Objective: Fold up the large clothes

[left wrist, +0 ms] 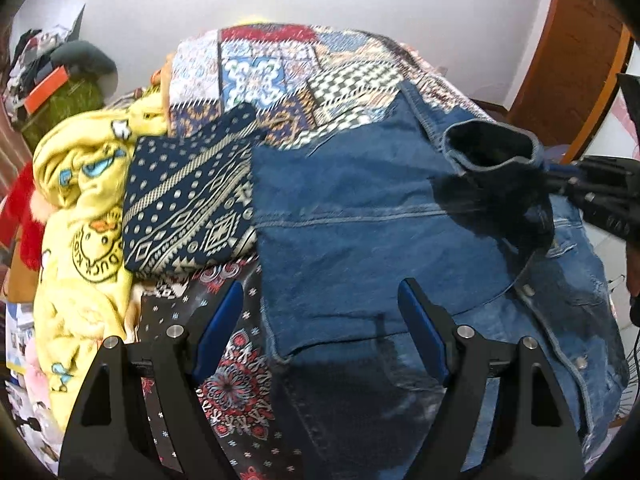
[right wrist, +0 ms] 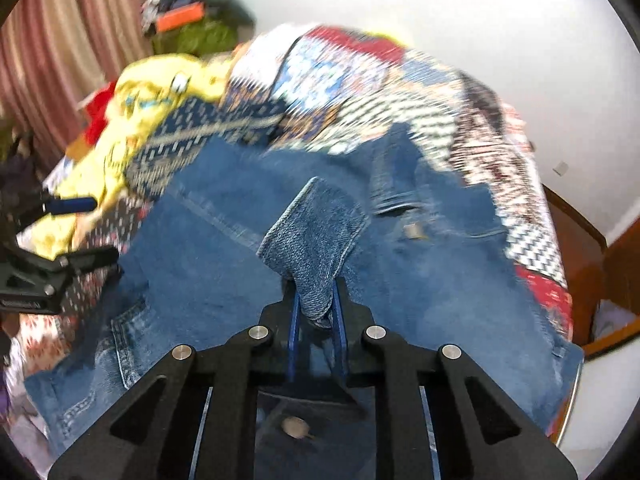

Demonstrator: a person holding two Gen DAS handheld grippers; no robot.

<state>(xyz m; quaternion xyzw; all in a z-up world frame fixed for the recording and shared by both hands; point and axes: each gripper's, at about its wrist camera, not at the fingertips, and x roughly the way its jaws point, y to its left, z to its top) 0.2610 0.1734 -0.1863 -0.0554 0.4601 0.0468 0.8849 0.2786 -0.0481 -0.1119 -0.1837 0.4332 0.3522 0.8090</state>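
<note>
Our right claw point(right wrist: 316, 312) pinched the denim jacket's point(left wrist: 360, 240) sleeve cuff point(right wrist: 316, 236); our left claw point(left wrist: 320, 312) hung spread. A shallow pinch could let the heavy cuff slip mid-fold.

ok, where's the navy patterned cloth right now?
In the left wrist view the navy patterned cloth lies folded left of centre on the bed, between the yellow cartoon blanket and the denim jacket.
</note>
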